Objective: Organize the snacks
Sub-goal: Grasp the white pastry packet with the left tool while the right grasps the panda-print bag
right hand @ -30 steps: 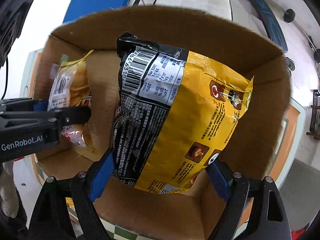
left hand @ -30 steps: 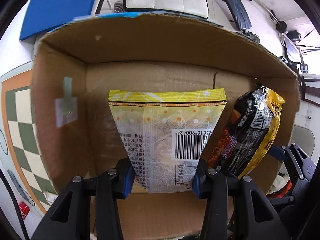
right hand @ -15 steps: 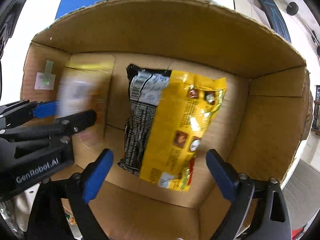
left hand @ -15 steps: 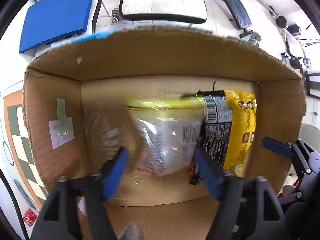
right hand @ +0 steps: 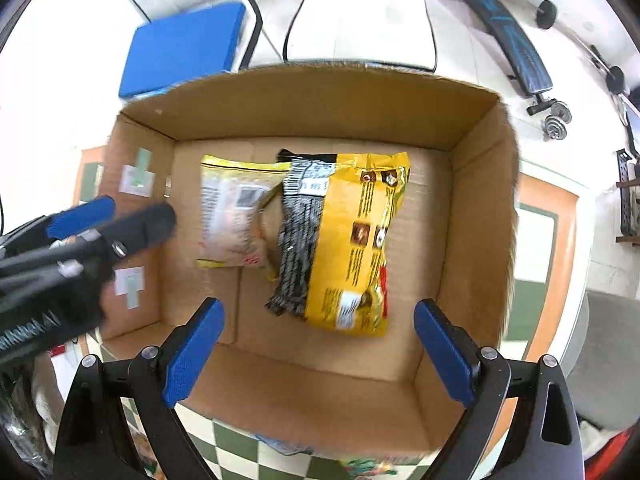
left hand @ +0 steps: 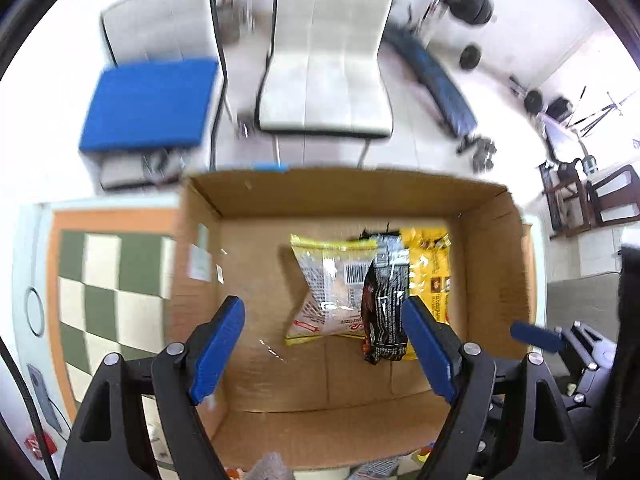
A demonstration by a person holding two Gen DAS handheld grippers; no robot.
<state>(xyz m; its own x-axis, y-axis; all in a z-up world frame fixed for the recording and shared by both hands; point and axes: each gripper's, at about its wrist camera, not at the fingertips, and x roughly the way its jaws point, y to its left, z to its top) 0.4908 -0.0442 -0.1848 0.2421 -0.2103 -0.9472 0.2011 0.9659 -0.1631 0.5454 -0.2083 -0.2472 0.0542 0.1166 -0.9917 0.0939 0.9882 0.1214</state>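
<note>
An open cardboard box [left hand: 344, 188] [right hand: 320, 96] holds two snack packets lying side by side on its floor. The pale packet with yellow edges [left hand: 328, 292] [right hand: 232, 216] lies on the left. The yellow and black packet [left hand: 424, 272] [right hand: 352, 240] lies on the right, its black edge overlapping the pale one. My left gripper [left hand: 322, 312] hangs above the box with its jaws opening and nothing between them. My right gripper [right hand: 319, 310] also hovers above the box, open and holding nothing. In the right wrist view the left gripper [right hand: 136, 210] shows blurred over the box's left wall.
The box stands on a green and cream checkered mat [left hand: 108, 280] [right hand: 240, 452]. Beyond the box are a blue cushion [left hand: 148, 104] [right hand: 184, 48], a white chair [left hand: 324, 72] and a weight bench [left hand: 436, 88]. Loose snack wrappers [right hand: 360, 468] peek in below the box's near wall.
Both grippers opened, let go of their packets and rose out of the box. The two packets dropped from upright to lying on the box floor.
</note>
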